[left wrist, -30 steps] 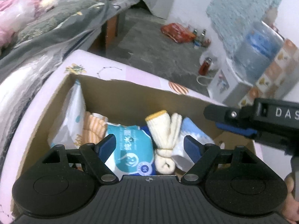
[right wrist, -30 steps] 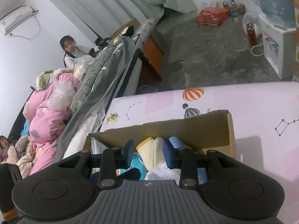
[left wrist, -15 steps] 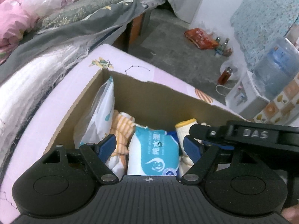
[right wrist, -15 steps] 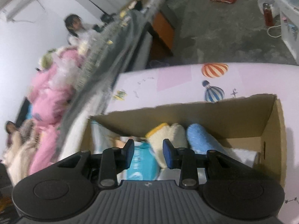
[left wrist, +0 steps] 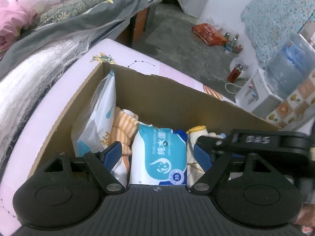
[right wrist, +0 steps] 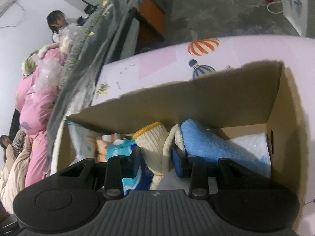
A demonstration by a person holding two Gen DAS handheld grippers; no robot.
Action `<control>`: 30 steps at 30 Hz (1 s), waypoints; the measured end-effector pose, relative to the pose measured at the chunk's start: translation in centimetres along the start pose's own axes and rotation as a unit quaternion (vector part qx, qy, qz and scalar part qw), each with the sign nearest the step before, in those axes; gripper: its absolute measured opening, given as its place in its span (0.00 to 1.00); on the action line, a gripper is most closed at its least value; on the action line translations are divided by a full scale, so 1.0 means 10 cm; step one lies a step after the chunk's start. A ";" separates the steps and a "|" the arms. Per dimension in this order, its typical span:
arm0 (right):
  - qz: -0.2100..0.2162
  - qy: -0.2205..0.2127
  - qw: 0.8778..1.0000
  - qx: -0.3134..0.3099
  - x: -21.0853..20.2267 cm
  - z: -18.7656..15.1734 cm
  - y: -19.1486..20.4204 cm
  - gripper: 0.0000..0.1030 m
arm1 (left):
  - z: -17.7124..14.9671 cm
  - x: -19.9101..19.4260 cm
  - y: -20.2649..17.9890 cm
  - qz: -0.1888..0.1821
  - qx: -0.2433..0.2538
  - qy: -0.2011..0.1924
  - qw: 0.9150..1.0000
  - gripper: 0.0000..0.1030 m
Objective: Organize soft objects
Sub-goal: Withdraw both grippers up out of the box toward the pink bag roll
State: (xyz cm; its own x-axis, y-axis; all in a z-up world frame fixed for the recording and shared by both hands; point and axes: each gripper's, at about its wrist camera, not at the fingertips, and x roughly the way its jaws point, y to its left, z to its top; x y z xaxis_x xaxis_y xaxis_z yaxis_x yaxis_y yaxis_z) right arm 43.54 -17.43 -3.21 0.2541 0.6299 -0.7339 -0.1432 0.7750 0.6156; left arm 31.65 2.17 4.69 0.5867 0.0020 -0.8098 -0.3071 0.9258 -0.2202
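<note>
both wrist views close above, sharing cardboard box [left wrist: 161,98]

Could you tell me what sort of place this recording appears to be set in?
Probably a lived-in bedroom: piled bedding beside the pink mattress, a water dispenser by the wall, and a cardboard box of soft goods.

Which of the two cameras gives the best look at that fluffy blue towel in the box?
The right wrist view. There the blue towel lies in plain sight inside the cardboard box, beside the cream gloves. In the left wrist view the right claw reaches across that spot, so the towel is hidden.
</note>
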 end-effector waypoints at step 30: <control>0.052 -0.091 0.995 0.004 -1.41 -0.59 0.16 0.99 | -0.24 -0.72 0.13 -0.055 -0.007 -0.018 0.998 0.82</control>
State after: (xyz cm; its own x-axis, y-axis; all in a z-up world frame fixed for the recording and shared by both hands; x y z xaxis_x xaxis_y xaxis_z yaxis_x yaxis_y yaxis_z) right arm 34.03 -24.75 6.45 0.4064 0.6867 -0.6027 -0.1712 0.7052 0.6881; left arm 25.27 2.48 8.93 0.6443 -0.0851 -0.7601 -0.2500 0.9157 -0.3145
